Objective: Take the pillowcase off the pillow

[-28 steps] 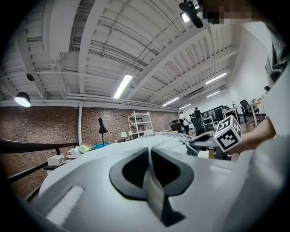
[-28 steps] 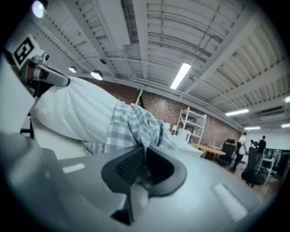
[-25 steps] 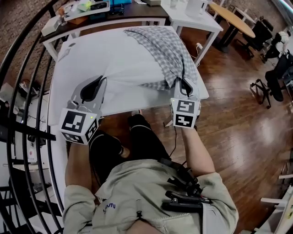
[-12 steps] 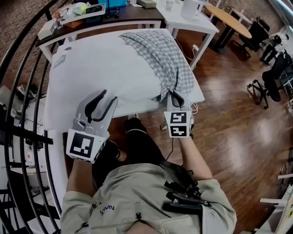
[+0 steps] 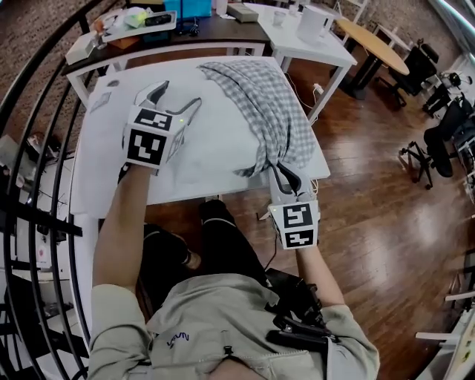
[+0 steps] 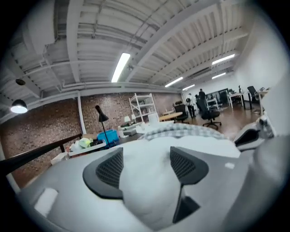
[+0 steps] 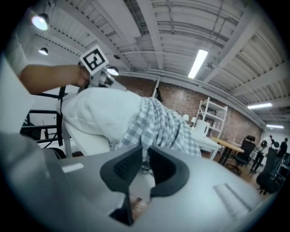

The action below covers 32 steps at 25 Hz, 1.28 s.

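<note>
A white pillow (image 5: 215, 141) lies on the white table (image 5: 96, 174). The grey checked pillowcase (image 5: 260, 93) covers only its right end and hangs off the table's front right corner. My left gripper (image 5: 177, 95) hovers over the pillow's far left part, its jaws opening wide, with white pillow (image 6: 149, 190) bulging between them and no grip. My right gripper (image 5: 284, 172) sits just off the front edge, and its narrow jaws are opening. The pillowcase's corner (image 7: 154, 122) still runs in between them. In the right gripper view the pillow (image 7: 99, 113) lies to the left.
A black railing (image 5: 37, 111) curves along the left. Behind the table stand a dark desk with a blue box (image 5: 193, 6), a white table (image 5: 297, 33) and a round wooden table (image 5: 371, 33). Office chairs (image 5: 445, 126) stand on the wooden floor at right.
My left gripper has opened and gone from the table's front left edge out over the pillow's far left. My right gripper has drawn back a little with the pillowcase corner.
</note>
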Each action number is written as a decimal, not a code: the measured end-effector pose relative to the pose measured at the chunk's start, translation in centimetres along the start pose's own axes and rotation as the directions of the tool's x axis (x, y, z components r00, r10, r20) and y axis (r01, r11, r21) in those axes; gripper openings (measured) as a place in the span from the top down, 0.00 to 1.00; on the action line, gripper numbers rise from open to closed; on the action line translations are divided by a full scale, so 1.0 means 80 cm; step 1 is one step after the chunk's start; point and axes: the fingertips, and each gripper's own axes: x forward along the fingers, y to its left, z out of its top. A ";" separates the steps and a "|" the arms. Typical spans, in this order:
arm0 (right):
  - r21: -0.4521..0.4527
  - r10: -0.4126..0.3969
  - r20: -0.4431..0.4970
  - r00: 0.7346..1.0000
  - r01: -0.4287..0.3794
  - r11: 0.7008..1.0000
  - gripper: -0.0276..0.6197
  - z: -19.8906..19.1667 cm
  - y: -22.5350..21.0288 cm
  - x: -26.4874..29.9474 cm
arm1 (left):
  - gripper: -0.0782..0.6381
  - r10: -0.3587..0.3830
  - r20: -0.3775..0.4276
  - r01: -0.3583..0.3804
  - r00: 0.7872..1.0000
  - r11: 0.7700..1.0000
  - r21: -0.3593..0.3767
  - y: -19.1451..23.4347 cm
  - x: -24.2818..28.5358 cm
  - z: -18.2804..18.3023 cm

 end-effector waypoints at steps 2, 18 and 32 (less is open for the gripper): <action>-0.018 -0.026 0.108 0.994 0.028 0.999 0.89 0.038 -0.005 -0.022 | 0.51 -0.020 -0.071 0.021 0.997 1.000 0.006 -0.012 0.015 -0.027; -0.367 0.098 0.042 0.994 -0.075 0.927 0.59 0.204 0.029 0.145 | 0.87 -0.027 0.111 0.017 0.993 0.996 0.089 -0.115 -0.066 -0.086; -0.327 -0.309 -0.057 0.949 0.275 0.904 0.92 0.134 -0.169 0.184 | 0.87 -0.053 0.260 0.010 0.964 0.987 0.163 -0.113 -0.130 -0.080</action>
